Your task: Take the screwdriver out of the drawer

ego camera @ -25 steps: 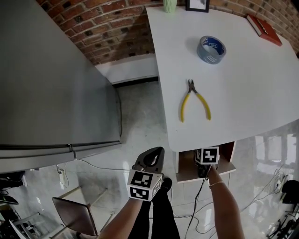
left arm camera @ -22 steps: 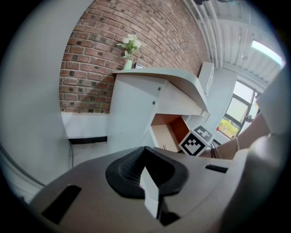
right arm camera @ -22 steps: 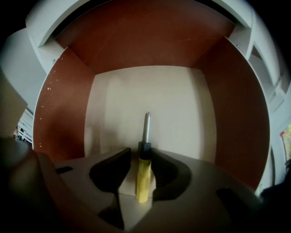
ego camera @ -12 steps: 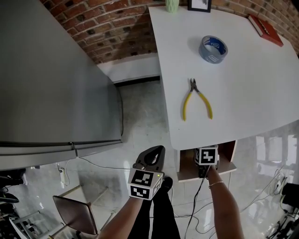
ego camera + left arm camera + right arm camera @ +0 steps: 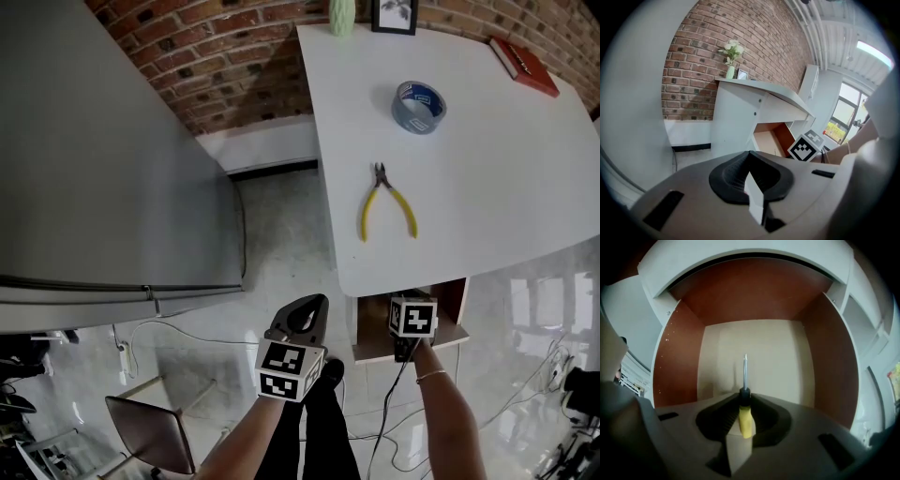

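Observation:
A screwdriver point(image 5: 744, 401) with a yellow handle and a thin metal shaft stands between the pads of my right gripper point(image 5: 744, 405), which is shut on the handle. Its tip points into the open drawer point(image 5: 754, 341), a box with a pale floor and red-brown walls. In the head view the right gripper point(image 5: 411, 323) reaches into that drawer point(image 5: 375, 330) under the white table's front edge, and the screwdriver is hidden there. My left gripper point(image 5: 307, 309) hangs over the floor to the left of the drawer, shut and holding nothing.
On the white table point(image 5: 487, 187) lie yellow-handled pliers point(image 5: 386, 199), a roll of tape point(image 5: 419, 105) and a red book point(image 5: 523, 64). A vase point(image 5: 341, 14) and a picture frame point(image 5: 395, 14) stand at the back. A grey cabinet point(image 5: 94, 169) fills the left. Cables point(image 5: 394, 422) trail on the floor.
Both grippers keep their places; only the head view has shifted slightly.

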`<state>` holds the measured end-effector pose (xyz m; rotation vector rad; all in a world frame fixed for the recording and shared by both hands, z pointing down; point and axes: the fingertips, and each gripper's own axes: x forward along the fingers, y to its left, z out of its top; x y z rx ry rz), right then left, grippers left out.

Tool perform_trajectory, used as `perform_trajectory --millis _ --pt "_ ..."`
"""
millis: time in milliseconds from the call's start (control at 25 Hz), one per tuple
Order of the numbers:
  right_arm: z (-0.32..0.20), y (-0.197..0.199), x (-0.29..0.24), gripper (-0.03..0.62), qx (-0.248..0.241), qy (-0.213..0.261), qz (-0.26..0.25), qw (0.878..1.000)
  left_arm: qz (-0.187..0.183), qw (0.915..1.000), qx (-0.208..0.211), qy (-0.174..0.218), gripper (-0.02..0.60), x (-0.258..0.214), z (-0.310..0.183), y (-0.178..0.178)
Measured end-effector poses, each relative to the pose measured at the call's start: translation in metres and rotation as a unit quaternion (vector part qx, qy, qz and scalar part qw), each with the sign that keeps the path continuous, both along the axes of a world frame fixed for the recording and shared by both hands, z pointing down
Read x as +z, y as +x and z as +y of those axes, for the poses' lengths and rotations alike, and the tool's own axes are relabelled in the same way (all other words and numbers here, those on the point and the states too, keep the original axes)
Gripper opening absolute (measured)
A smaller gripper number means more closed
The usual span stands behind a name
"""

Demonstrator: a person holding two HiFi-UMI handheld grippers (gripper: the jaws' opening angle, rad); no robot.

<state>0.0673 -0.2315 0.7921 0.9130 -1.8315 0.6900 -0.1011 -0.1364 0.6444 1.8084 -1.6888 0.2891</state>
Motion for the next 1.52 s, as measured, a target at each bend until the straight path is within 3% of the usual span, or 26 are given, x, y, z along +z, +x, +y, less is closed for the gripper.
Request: perform_trajectory --millis 720,1520 --pt "0.003 0.017 -0.073 0.078 0.062 0.047 -0.074 0.994 -0.02 0.9994 0.023 0.016 -0.009 -0.038 0.001 0.007" --pt "0.022 0.023 -0.253 0.078 0.108 0.148 -0.211 0.96 -0.04 0.9954 0.063 0.06 -0.009 -0.123 -0.009 0.023"
